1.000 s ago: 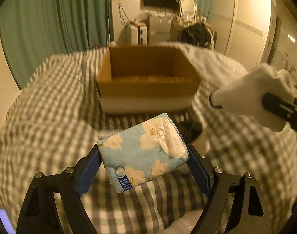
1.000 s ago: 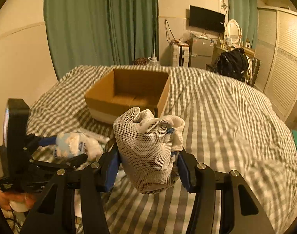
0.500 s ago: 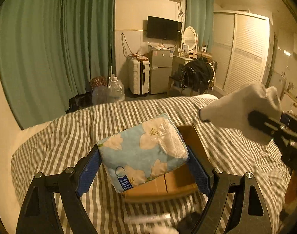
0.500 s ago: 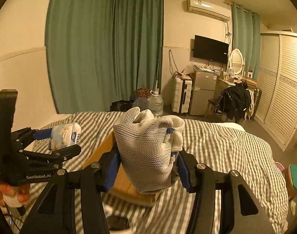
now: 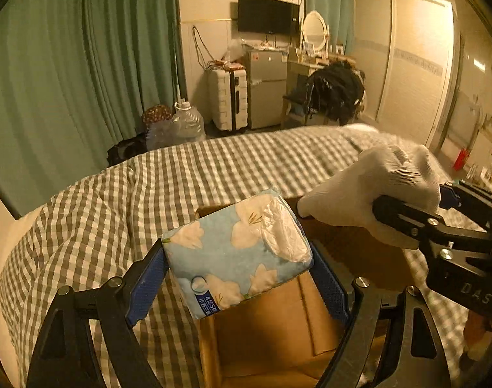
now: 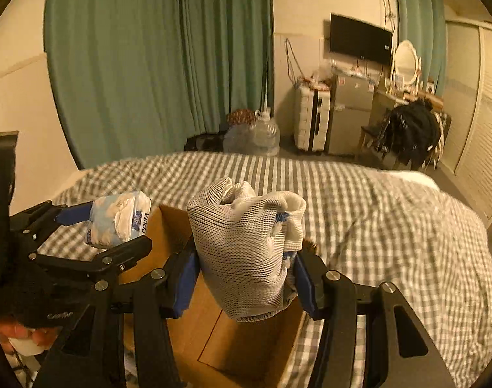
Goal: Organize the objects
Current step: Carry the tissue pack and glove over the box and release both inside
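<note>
My left gripper [image 5: 237,278] is shut on a blue tissue pack with white flowers [image 5: 236,255] and holds it above the open cardboard box [image 5: 271,333]. The pack also shows in the right wrist view [image 6: 116,220], at the left. My right gripper [image 6: 246,278] is shut on a bunched white knit glove [image 6: 249,252], also held over the box [image 6: 233,349]. The glove shows in the left wrist view [image 5: 368,190], to the right of the pack. The box floor that shows is bare.
The box sits on a bed with a grey-and-white checked cover [image 5: 123,200]. Green curtains [image 6: 149,64], water jugs [image 6: 262,132], a suitcase [image 5: 228,100], a small fridge [image 6: 349,116] and a chair with a black bag [image 6: 410,132] stand beyond the bed.
Both grippers rose from low over the bed and moved forward to hang over the box, which now lies below them. Each keeps its hold.
</note>
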{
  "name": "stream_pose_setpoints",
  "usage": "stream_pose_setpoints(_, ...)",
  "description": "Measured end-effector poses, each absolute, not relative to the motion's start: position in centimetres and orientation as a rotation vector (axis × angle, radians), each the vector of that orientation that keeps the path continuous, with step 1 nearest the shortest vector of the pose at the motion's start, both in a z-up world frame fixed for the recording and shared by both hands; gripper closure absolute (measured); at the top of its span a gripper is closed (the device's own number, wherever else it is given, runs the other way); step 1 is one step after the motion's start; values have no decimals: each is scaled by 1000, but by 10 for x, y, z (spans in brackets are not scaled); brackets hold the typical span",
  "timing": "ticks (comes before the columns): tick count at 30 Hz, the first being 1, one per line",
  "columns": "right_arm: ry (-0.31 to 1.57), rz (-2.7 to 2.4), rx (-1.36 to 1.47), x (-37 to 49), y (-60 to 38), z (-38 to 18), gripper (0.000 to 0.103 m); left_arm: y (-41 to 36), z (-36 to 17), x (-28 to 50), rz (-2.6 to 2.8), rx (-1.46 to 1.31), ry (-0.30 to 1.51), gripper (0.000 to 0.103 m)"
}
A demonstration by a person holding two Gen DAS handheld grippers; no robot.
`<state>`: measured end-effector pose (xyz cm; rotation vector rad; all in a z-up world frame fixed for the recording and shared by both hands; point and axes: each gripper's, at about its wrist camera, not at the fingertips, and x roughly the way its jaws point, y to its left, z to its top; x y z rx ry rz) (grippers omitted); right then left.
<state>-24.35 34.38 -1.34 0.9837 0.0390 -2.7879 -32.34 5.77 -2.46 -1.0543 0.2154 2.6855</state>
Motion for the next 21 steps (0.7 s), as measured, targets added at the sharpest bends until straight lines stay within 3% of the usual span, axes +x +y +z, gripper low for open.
stream_pose_setpoints(5,46,-2768,1087,-253,345,-48,51,73,-47,-317,2625,-1074,275,17)
stream_pose_setpoints(14,3,-2755,1119,-251,354,-62,51,86,-67,-311,2556,-1092,317,17)
stream_pose_setpoints(21,-10,-2779,1095,-243,352,-57,44,80,-70,-307,2567,-1104,274,8)
